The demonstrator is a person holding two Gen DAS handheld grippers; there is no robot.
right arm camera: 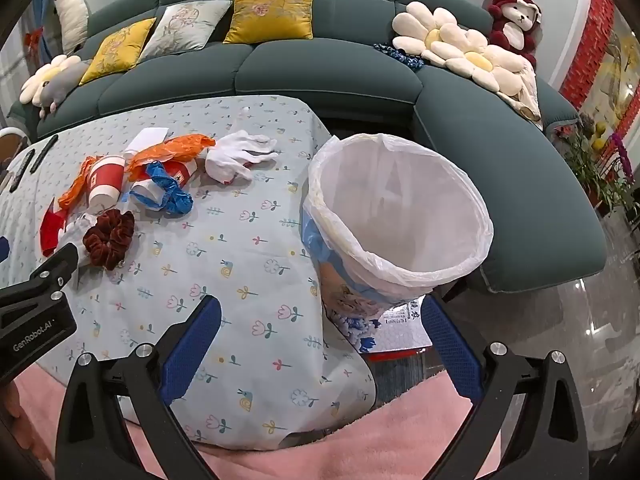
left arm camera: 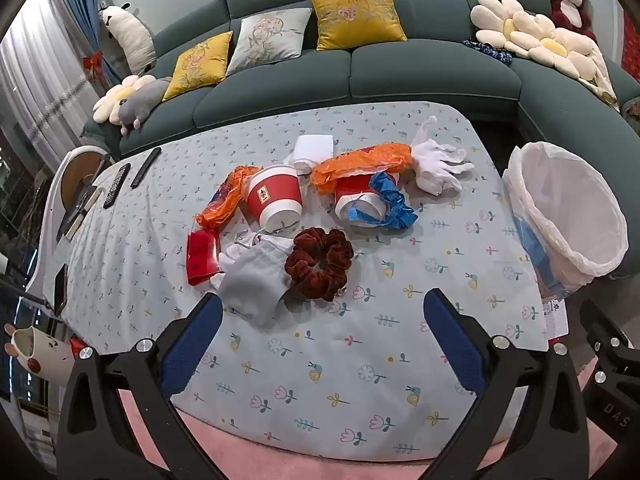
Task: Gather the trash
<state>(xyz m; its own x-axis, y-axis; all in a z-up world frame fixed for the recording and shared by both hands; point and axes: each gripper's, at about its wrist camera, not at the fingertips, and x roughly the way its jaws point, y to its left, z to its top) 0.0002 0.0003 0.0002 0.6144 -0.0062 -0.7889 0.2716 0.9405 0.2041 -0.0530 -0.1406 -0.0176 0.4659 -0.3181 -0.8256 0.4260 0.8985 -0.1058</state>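
Left wrist view first: the trash pile lies ahead of the left claw (left arm camera: 322, 316), whose fingers are spread wide with nothing between them. Closest to it, just past the left finger's tip, sits a crumpled grey-white pouch (left arm camera: 256, 280), touching a dark red scrunchie (left arm camera: 320, 262) a little further ahead and nearer the middle of the gap. Beyond those lie a red paper cup (left arm camera: 274, 200) on its side, a second tipped cup (left arm camera: 360, 202) tangled in a blue wrapper (left arm camera: 394, 204), orange plastic bags (left arm camera: 362, 162), a red packet (left arm camera: 202, 258) off to the left, and white gloves (left arm camera: 438, 162) further ahead to the right.

Right wrist view shows the right claw (right arm camera: 320, 316) equally spread and empty, with the lined bin (right arm camera: 400, 208) right ahead of it, standing at the right end of the flower-print tablecloth (right arm camera: 248, 320).

Nothing looks collected yet; the liner seems empty. A sensible first grab is probably the pouch: advance the left claw low, straddle a raised fold, and close gently so the scrunchie is not dragged along. Soft cloth may slip, so pinch a thick bunch. Whether the scrunchie and gloves count as trash is unclear. Sofa and cushions lie beyond the table
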